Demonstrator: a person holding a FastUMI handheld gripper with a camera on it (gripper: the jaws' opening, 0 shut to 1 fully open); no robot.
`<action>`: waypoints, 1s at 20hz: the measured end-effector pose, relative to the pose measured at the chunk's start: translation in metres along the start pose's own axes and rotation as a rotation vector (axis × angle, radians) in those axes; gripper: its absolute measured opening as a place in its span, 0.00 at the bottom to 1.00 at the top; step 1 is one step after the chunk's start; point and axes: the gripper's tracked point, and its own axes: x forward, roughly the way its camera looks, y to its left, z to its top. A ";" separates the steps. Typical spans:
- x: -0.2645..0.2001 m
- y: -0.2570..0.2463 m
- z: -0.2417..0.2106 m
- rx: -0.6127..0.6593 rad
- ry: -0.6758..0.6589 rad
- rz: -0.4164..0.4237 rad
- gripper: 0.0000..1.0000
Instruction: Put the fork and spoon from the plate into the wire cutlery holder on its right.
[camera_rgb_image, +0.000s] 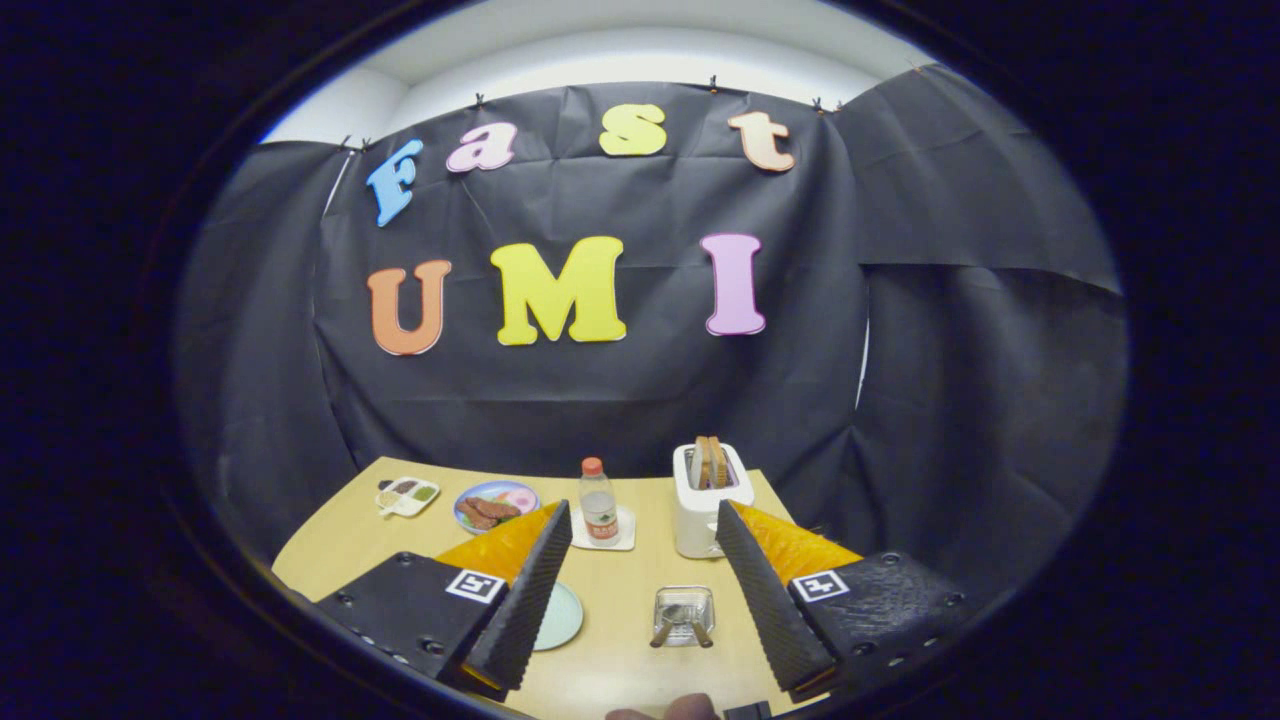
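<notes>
The gripper (640, 580) is hanging above the wooden table (630, 665) with its two fingers spread wide and nothing between them. The wire cutlery holder (684, 613) is standing on the table between the fingers, nearer to the right one, and two handles are sticking out of it toward the viewer; I cannot tell which is the fork and which the spoon. The pale plate (560, 616) is lying just left of the holder, partly hidden behind the left finger. Beyond the fingers a white toaster (708, 500) with bread, a small bottle (598, 500) on a coaster and a plate of food (494, 505) are standing.
</notes>
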 end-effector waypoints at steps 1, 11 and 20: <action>-0.002 0.000 -0.001 0.000 -0.007 -0.002 0.89; -0.015 0.011 -0.005 0.018 -0.014 0.013 0.89; -0.017 0.014 -0.001 0.019 -0.028 0.015 0.89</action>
